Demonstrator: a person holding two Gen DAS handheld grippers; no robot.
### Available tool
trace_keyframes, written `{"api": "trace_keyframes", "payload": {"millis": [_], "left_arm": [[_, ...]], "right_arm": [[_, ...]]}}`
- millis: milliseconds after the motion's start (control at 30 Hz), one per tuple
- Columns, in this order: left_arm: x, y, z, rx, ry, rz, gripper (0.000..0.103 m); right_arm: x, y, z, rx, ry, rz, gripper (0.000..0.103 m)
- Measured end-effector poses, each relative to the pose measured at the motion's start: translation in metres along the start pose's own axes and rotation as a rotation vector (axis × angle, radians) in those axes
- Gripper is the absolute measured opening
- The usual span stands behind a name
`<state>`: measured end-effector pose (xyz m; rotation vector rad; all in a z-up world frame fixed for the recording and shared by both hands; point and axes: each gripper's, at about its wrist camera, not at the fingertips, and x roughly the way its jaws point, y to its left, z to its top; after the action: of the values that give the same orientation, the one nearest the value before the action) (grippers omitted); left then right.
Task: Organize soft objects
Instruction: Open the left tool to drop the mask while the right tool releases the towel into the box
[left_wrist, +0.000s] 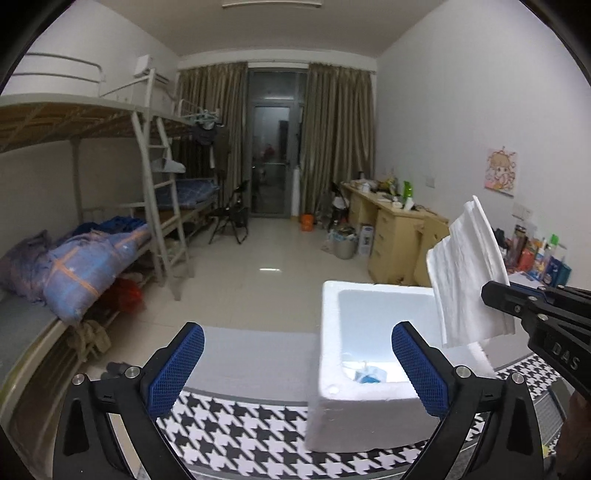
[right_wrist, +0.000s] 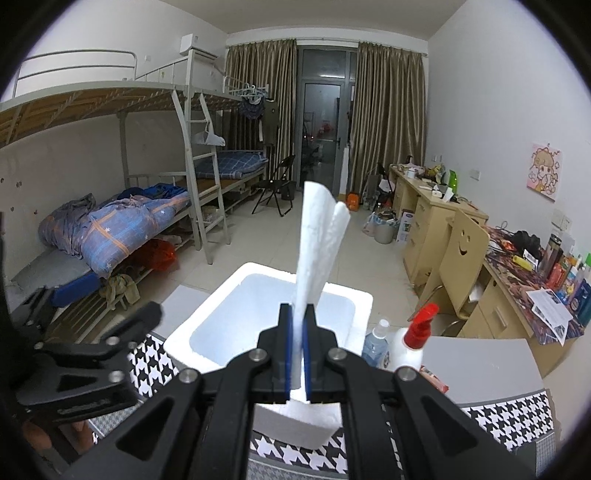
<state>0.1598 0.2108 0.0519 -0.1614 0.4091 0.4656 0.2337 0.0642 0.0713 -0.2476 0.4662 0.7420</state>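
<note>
Blue-padded right gripper (right_wrist: 299, 354) was clamped on the folded white cloth (right_wrist: 317, 243), held upright over the foam box (right_wrist: 177, 338). Left gripper (left_wrist: 295, 373) stood wide apart, empty. Risk: the limp cloth could drape over the rim if released off-centre.

A folded white cloth of soft, quilted-looking fabric (right_wrist: 318, 243) stands nearly upright in the air, its lower end pinched between the pads of the right gripper (right_wrist: 298, 363), its two folded layers splaying apart at the top. It hangs above the near rim of an open white foam box (right_wrist: 207, 301), which sits on the black-and-white houndstooth surface (left_wrist: 236, 417), close to its far edge.
</note>
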Motion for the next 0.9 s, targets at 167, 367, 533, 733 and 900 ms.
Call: {"api": "trace_keyframes", "payload": {"millis": [167, 367, 533, 733, 900], "left_arm": [[0.002, 0.003, -0.003, 0.023, 0.012, 0.013, 0.102], [0.001, 0.009, -0.009, 0.009, 0.014, 0.029, 0.102], [-0.001, 0.009, -0.012, 0.022, 0.012, 0.027, 0.102], [-0.002, 0.004, -0.016, 0.032, 0.013, 0.015, 0.102], [-0.003, 0.005, -0.015, 0.027, 0.009, 0.022, 0.102]], "right_arm": [[0.020, 0.004, 0.000, -0.006, 0.035, 0.002, 0.007], [0.040, -0.001, -0.001, 0.006, 0.080, 0.009, 0.007], [0.064, -0.012, -0.005, 0.089, 0.178, 0.038, 0.007], [0.079, -0.015, -0.012, 0.113, 0.261, 0.028, 0.069], [0.064, -0.018, -0.012, 0.119, 0.222, 0.039, 0.070]]}}
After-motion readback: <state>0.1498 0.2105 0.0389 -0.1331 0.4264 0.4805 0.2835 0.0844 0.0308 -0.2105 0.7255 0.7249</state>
